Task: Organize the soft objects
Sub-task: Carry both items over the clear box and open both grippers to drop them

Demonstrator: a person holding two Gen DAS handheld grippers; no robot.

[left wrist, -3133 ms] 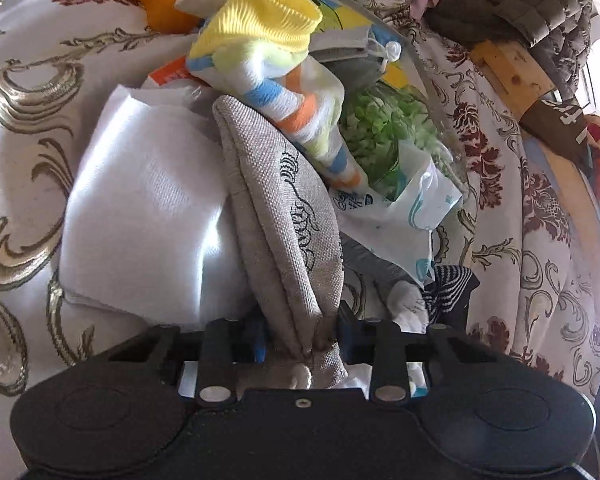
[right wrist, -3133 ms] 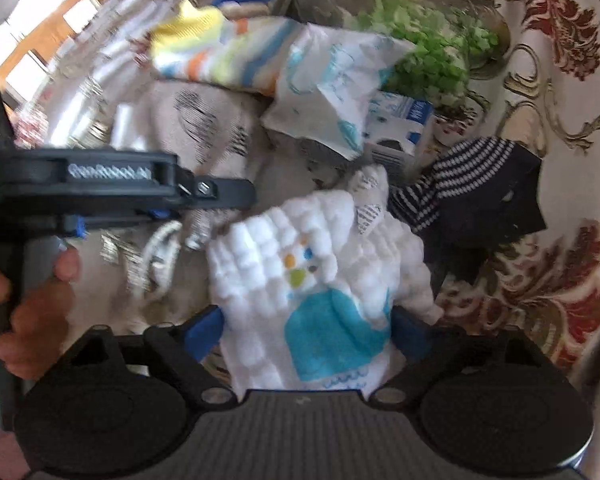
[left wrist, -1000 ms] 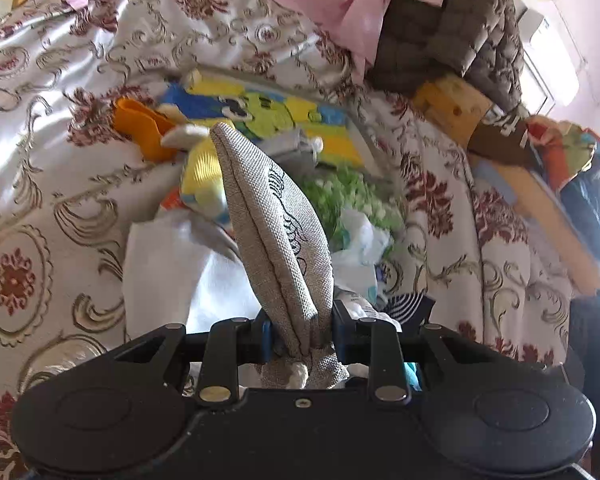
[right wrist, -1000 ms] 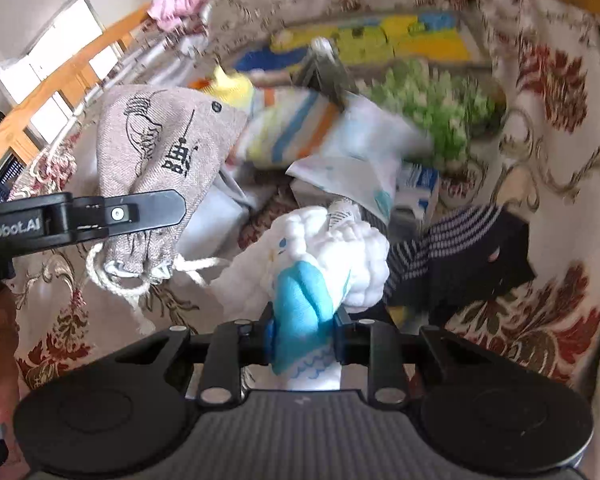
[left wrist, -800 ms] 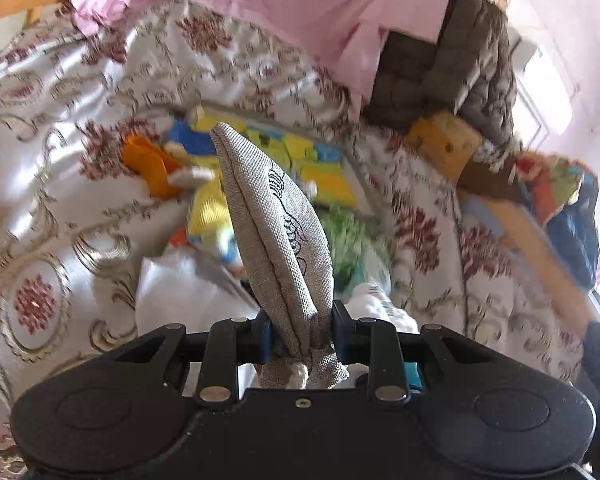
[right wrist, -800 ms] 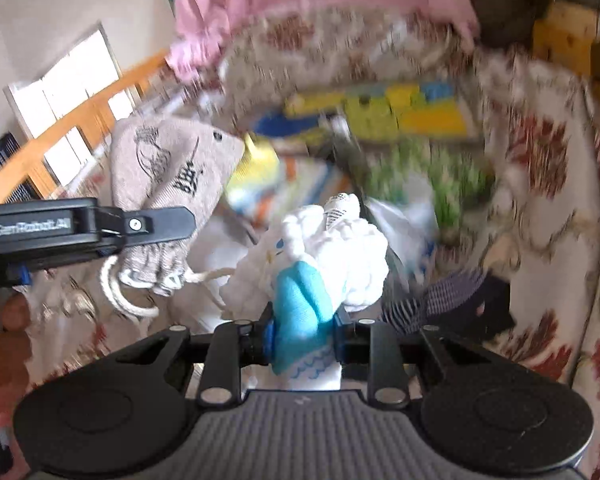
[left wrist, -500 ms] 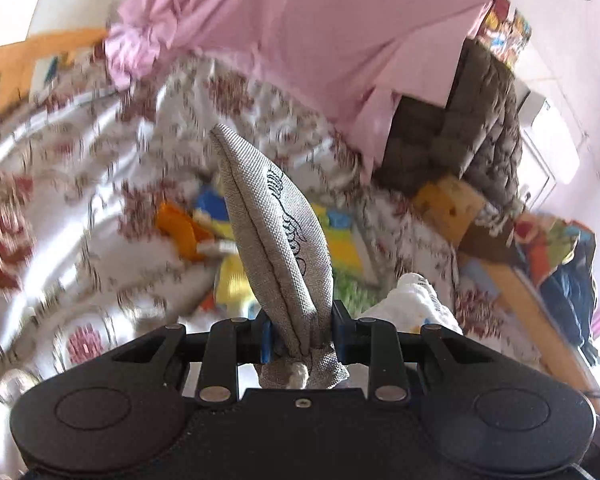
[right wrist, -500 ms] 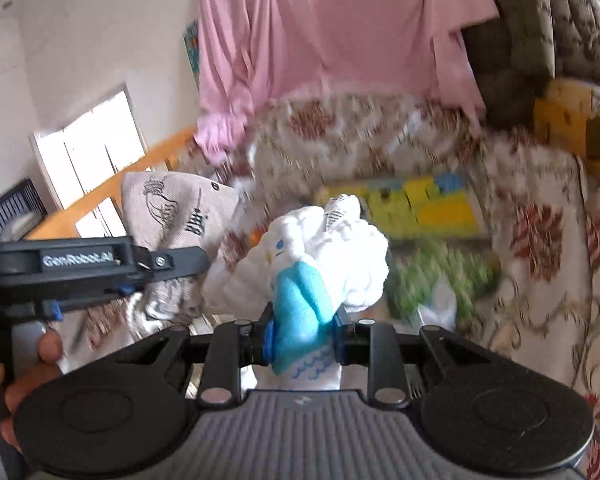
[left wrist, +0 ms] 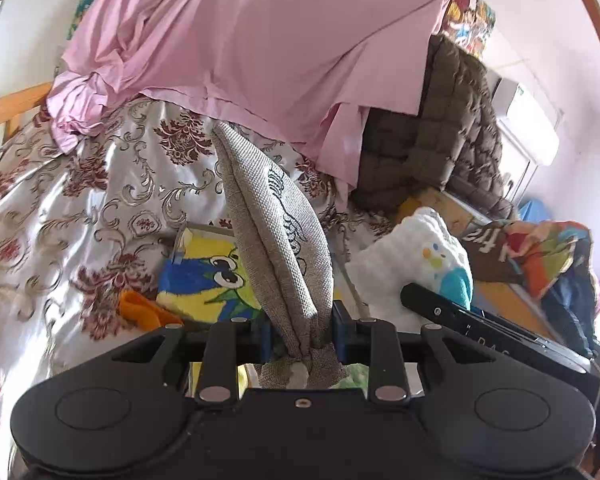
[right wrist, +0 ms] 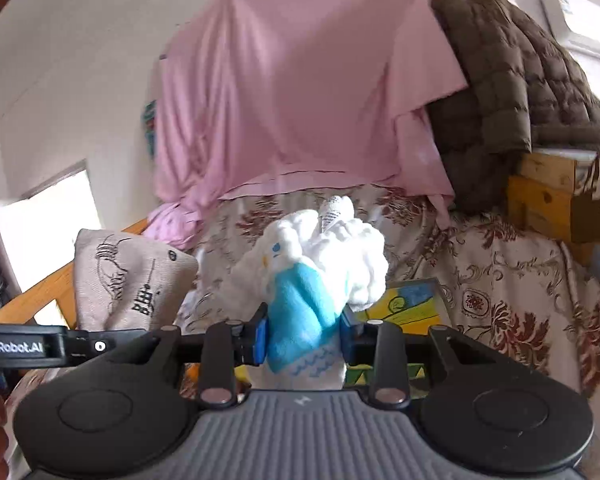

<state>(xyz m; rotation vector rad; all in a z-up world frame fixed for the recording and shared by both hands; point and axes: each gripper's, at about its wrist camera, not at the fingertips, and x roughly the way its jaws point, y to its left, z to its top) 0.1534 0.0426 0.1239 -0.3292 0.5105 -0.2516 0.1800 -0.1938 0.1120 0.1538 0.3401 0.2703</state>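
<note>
1. The left gripper (left wrist: 302, 340) has its jaws clamped on the gathered neck of a grey woven drawstring pouch with black printed drawings (left wrist: 276, 236). The pouch stands up from the jaws, clear of the bed below.
2. In the right wrist view the same pouch (right wrist: 128, 280) shows at the left, flat side on, above the black arm of the left gripper (right wrist: 96, 346).
3. The right gripper (right wrist: 302, 340) has a white quilted cloth with a light-blue patch (right wrist: 312, 276) between its jaws, which are opening. The blue pads still touch the cloth on both sides, and the cloth bulges out above them in a bunched wad.
4. From the left wrist view that cloth (left wrist: 416, 264) sits to the right of the pouch, near it but apart, over the dark bar of the right gripper (left wrist: 440, 308).
5. Beneath both lies a bed covered in a shiny cream bedspread with dark red floral and gold scroll patterns (left wrist: 100, 200).
6. On the bedspread, behind the pouch, lies a yellow and blue cartoon-printed flat item (left wrist: 204, 276), with an orange cloth (left wrist: 138, 306) just beside it at its left.
7. A pink sheet (right wrist: 308, 92) hangs at the far end of the bed, and a brown quilted blanket (right wrist: 508, 80) is draped to its right.
</note>
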